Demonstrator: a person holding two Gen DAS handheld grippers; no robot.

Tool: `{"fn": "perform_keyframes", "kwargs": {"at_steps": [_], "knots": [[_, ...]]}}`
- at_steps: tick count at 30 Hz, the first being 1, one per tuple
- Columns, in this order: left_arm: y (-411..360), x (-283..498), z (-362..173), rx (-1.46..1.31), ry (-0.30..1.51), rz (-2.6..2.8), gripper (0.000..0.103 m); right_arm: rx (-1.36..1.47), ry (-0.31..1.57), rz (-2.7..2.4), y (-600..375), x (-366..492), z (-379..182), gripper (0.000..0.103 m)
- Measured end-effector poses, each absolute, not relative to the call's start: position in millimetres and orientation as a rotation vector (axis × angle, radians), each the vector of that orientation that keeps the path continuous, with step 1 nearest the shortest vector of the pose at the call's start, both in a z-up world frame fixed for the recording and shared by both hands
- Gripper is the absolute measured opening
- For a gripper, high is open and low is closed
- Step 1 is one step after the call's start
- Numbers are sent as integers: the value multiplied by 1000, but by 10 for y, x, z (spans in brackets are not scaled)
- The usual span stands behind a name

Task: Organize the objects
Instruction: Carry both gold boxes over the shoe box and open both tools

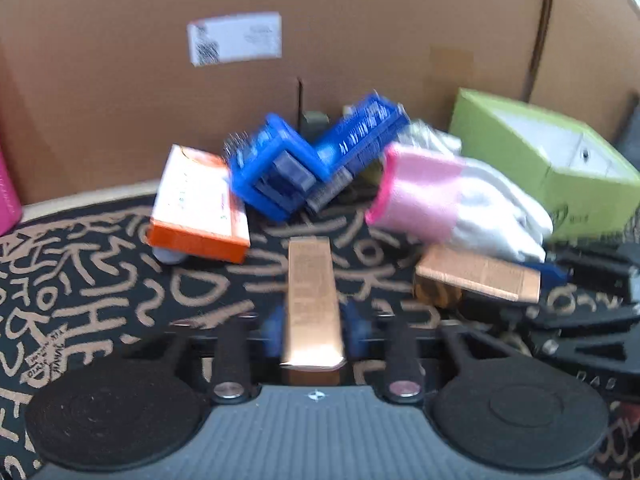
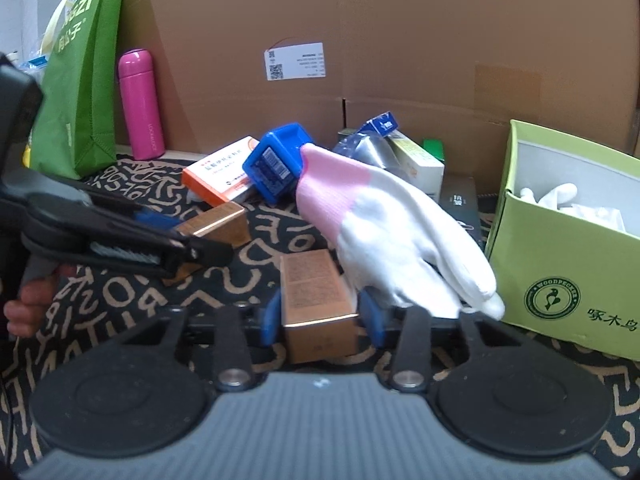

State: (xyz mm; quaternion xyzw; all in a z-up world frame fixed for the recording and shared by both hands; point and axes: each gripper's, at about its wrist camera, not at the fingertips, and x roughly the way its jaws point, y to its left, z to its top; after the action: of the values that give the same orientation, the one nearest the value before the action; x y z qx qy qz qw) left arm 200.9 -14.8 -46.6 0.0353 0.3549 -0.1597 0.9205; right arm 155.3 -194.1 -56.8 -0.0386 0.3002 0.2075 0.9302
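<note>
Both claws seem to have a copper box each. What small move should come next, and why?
Probably lift the right claw with its copper box toward the green box. Its blue pads sit against the box's sides, and the green box, open with white gloves inside, stands close to its right. The glove leans beside the path.

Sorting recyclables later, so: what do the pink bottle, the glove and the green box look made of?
Pink bottle: probably painted metal or hard plastic; smooth, even satin sheen. Glove: knitted fabric, white with a pink cuff; it drapes limply and shows fine ribbing. Green box: printed cardboard, matte; flat folded walls with a stamped logo.
</note>
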Motion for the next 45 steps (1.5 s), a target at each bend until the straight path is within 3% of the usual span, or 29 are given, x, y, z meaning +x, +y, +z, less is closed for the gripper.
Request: {"fn": "perform_keyframes", "kwargs": {"at_steps": [12,21,33,45], "knots": [[-291,1903,-440,153,720,-303,25,-48,566,493,-1928,1443,-473,30],[-435,1767,54,53,624,-357,25,56,389,424,-2268,1303,-179,30],[-1442,2008,609,21,558,-537,25,140,223,120,-3158,1386,85,30],[-2536,2347,555,104,576,-596,25,134,215,-113,-3904,1674,-128,30]]}}
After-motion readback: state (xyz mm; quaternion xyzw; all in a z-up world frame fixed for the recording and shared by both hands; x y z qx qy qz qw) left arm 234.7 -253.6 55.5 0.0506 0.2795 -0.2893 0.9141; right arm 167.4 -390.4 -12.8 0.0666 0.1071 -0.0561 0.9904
